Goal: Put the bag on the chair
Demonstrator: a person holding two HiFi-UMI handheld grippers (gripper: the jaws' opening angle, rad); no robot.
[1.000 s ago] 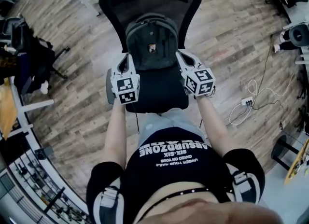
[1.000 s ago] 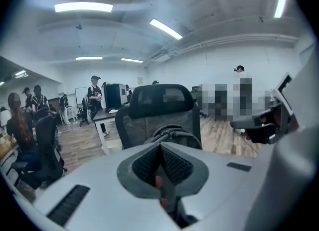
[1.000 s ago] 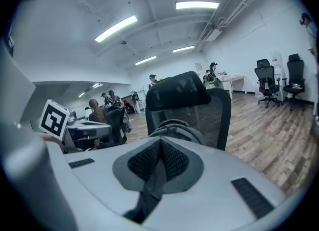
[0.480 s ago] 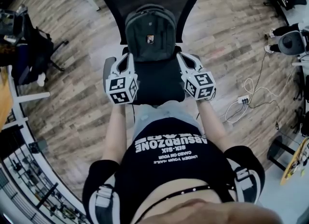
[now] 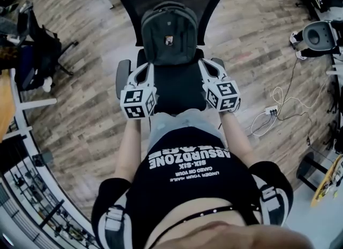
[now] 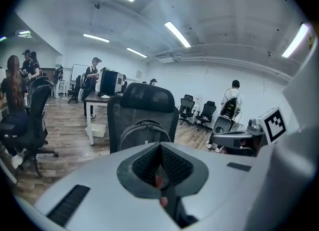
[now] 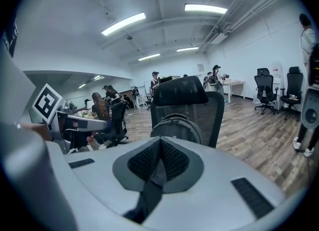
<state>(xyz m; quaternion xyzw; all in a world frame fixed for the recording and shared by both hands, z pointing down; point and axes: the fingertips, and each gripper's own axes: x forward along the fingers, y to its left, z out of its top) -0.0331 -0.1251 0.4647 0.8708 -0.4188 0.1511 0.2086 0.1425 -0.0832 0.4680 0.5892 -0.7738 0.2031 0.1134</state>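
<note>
Sprawling plank floor around chair with bag

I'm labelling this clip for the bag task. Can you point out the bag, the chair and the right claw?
bag (image 5: 169, 30): head view, middle of its front.
chair (image 5: 179, 89): head view, bare seat before the bag.
right claw (image 7: 159, 145): right gripper view, where the shut tips meet.

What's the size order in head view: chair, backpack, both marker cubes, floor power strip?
1. chair
2. backpack
3. left marker cube and right marker cube: these look alike, and being nearer the camera inflates them
4. power strip
</note>
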